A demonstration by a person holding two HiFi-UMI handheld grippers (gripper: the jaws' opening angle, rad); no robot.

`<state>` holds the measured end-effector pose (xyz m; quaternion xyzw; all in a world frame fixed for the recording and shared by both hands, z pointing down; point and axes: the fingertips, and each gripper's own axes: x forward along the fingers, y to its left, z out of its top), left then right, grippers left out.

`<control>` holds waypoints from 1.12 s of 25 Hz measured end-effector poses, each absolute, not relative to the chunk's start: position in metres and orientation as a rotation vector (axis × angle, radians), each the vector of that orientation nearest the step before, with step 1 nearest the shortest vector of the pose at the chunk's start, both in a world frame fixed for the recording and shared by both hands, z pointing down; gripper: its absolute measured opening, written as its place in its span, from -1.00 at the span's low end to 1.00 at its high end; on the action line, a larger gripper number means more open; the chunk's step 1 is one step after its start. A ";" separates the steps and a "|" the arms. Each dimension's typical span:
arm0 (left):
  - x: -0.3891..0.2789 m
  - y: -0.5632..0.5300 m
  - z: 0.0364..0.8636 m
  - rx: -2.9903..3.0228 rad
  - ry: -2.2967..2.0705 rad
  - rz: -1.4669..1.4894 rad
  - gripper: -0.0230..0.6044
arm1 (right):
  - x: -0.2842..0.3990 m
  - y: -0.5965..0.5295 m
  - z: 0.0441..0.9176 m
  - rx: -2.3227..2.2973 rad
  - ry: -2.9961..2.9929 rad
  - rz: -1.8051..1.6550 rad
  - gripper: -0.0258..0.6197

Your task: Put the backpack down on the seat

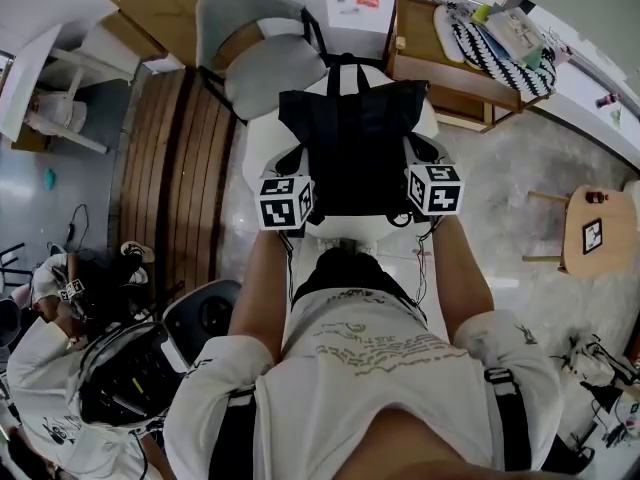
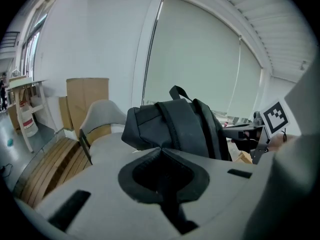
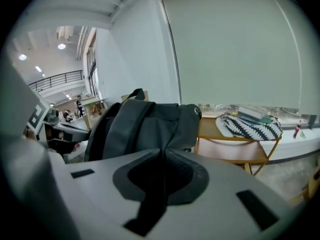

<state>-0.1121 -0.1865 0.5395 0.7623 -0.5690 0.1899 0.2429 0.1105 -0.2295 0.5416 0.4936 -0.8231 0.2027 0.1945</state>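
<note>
Where the black backpack [image 1: 350,148] stands on the middle of the white seat [image 1: 262,158], the left tool [image 2: 160,149] and right tool [image 3: 162,151] flank its lower sides, each with jaws closed together, tips against the fabric.

Marble floor [image 1: 500,183], wood-slat strip [image 1: 180,178] left; window blind [image 3: 240,49] drawn.

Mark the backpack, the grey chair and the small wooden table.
backpack [image 1: 350,133], head view, middle of its black body
grey chair [image 1: 240,10], head view, its backrest
small wooden table [image 1: 618,240], head view, bare top
</note>
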 end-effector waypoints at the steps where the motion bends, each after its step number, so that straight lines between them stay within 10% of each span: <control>1: -0.115 -0.191 0.550 2.073 -1.543 0.534 -0.86 | 0.107 -0.234 0.553 1.384 -2.289 0.580 -0.77; 28: -0.156 -0.249 0.893 1.834 -1.148 0.895 -0.86 | 0.068 -0.340 0.844 1.173 -1.929 0.643 -0.84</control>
